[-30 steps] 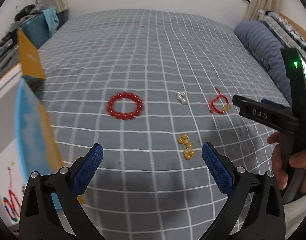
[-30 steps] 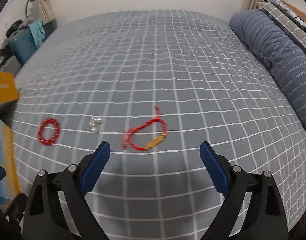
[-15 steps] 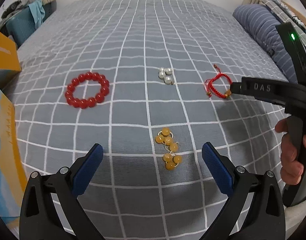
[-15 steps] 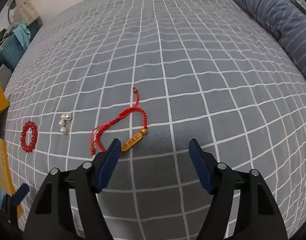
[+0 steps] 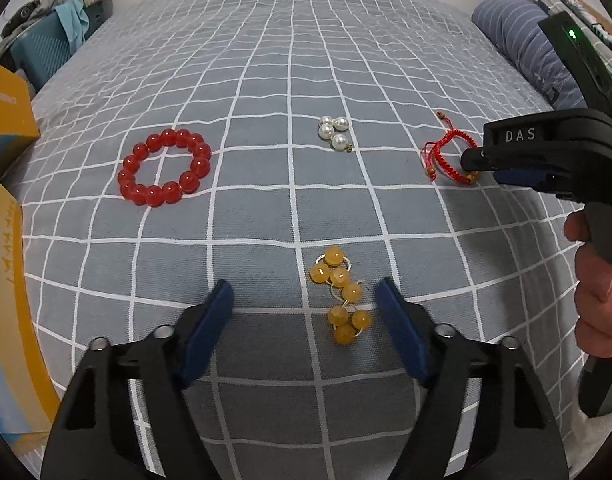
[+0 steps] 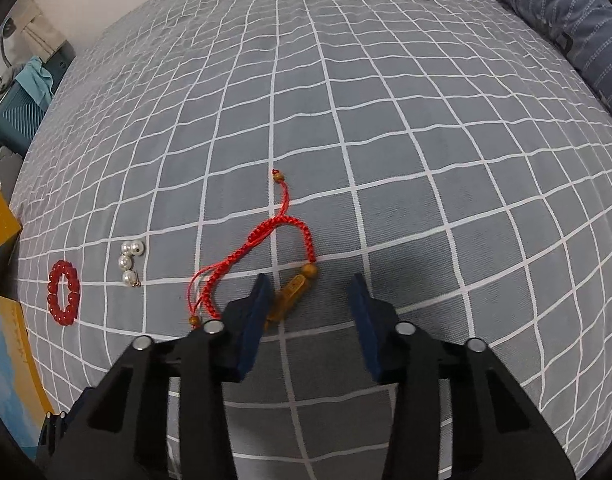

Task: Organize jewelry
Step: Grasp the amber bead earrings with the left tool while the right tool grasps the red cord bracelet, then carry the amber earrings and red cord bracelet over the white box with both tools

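Jewelry lies scattered on the bed: you have lowered both tools, the left tool (image 5: pixel 304 296) closing around the amber bead earrings (image 5: pixel 341 296), the right tool (image 6: pixel 310 286) closing over the red cord bracelet (image 6: pixel 262 256), neither gripped yet.

brightness: even, soft indoor light, both views well exposed
shadows: soft dark patches on the bedspread (image 5: pixel 290 80) under each gripper's fingers; faint ones beside the beads
glare: small highlights on the red bead bracelet (image 5: pixel 164 167) and pearl earrings (image 5: pixel 333 133); green LED glows at right edge of left view
blur: none, grid lines crisp
distortion: strong fisheye, grid bows outward, black vignette in corners
focus: centre sharp, rim objects smeared
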`<state>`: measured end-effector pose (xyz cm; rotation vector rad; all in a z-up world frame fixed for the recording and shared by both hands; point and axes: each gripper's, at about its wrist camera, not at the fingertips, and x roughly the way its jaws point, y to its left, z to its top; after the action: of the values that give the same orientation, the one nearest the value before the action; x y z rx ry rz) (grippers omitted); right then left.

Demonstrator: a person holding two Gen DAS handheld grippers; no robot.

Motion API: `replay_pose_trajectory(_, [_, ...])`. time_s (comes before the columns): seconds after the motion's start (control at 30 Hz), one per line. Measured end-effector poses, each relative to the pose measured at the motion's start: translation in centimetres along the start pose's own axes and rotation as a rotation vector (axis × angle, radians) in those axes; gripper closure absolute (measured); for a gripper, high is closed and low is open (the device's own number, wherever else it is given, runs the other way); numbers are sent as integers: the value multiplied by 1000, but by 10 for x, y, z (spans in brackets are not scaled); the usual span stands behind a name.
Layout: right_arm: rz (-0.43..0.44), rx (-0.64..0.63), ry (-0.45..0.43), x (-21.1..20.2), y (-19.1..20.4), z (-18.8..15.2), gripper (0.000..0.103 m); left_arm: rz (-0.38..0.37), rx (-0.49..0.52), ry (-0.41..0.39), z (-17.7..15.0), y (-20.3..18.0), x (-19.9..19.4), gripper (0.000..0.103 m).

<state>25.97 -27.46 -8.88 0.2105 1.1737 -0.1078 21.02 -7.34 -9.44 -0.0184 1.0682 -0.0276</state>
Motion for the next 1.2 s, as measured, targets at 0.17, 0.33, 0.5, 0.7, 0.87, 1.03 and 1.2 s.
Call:
replay_pose_trajectory(0.17, [-8, -4, 8, 3, 6, 3, 83, 8, 7, 6, -2, 2, -2, 72])
replay_pose_trajectory(0.33, [1, -5, 13, 2, 5, 3, 98, -14, 1, 27, 0, 5, -3, 94])
replay_pose_trajectory(0.5, [-1, -14, 2, -3, 5, 2, 98, -31, -2, 30, 0, 7, -6, 94])
replay_pose_trajectory(0.7, [-6, -22, -20, -13, 3, -2, 98, -44, -3, 31, 3, 9, -14, 94])
replay_pose_trajectory(0.87, [-1, -33, -47, -25, 4, -6, 98, -46, -5, 27, 5, 11, -24, 94])
replay_pose_trajectory(1.03, [5, -43, -77, -40, 7, -12, 98, -56, -11, 25, 7, 16, -34, 94])
replay_pose_trajectory(1.2, [7, -57, -112, -56, 11, -19, 98, -73, -19, 20, 8, 23, -45, 94])
